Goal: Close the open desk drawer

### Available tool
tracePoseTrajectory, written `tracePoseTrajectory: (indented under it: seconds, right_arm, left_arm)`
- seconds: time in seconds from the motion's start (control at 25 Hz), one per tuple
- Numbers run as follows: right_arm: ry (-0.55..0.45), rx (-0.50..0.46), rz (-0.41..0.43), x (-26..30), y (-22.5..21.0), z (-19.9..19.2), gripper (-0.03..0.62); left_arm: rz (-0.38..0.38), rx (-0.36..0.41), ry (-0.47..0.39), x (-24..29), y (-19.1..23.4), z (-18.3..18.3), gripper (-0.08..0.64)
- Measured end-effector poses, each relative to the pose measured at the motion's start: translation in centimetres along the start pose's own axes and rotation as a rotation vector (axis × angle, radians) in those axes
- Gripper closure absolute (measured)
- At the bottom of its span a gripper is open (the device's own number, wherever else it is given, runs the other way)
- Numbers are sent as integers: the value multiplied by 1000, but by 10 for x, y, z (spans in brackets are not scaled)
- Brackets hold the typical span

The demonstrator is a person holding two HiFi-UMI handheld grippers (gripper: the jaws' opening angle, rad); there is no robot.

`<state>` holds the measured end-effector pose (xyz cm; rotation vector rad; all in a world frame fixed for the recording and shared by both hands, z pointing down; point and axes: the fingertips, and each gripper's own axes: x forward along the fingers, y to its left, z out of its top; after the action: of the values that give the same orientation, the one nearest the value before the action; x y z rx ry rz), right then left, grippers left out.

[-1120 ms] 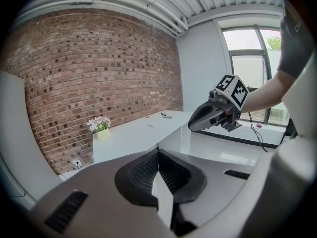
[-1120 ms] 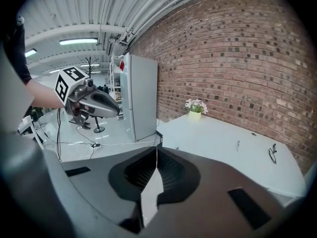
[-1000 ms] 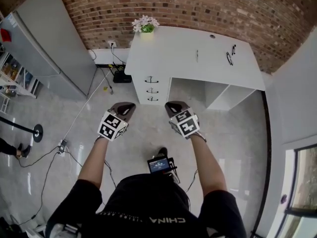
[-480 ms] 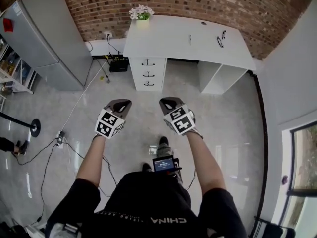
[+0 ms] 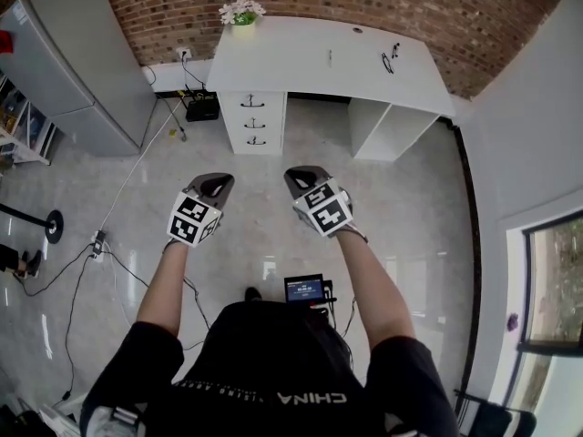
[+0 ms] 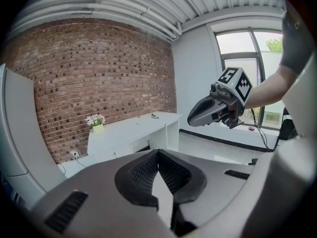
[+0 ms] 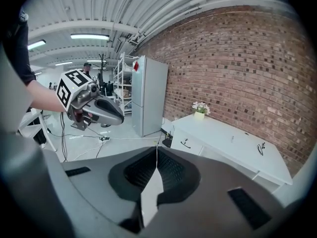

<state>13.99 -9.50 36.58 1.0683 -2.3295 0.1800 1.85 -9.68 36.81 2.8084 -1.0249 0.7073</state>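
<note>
The white desk (image 5: pixel 319 57) stands against the brick wall, a few steps away from me. Its three-drawer unit (image 5: pixel 253 121) sits under the left end, and all three fronts look flush. Both grippers hang in the air over the floor, far short of the desk. My left gripper (image 5: pixel 217 186) is shut with nothing in it, and so is my right gripper (image 5: pixel 301 178). In the left gripper view the jaws (image 6: pixel 158 152) meet at the tips, with the desk (image 6: pixel 133 128) beyond. The right gripper view shows shut jaws (image 7: pixel 157 152) and the drawer handles (image 7: pixel 185 144).
A pot of flowers (image 5: pixel 240 12) and a pair of glasses (image 5: pixel 390 57) sit on the desk top. A grey fridge (image 5: pixel 55 62) stands at the left, with a shelf beside it. Cables and a power strip (image 5: pixel 100 244) lie on the glossy floor at left.
The desk has slid up and away in the head view, so I stand farther back from it. Both grippers stayed shut and side by side.
</note>
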Motion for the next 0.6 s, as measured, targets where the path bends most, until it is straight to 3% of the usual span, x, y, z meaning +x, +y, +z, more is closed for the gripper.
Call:
tracePoseTrajectory:
  seconds: [0.36, 0.6]
  right_arm:
    - [-8, -41, 11, -30, -45, -17, 575]
    - [-37, -53, 33, -26, -41, -9, 576]
  left_arm:
    - [-10, -8, -4, 50, -39, 30, 548]
    - [-17, 26, -5, 57, -45, 45, 548]
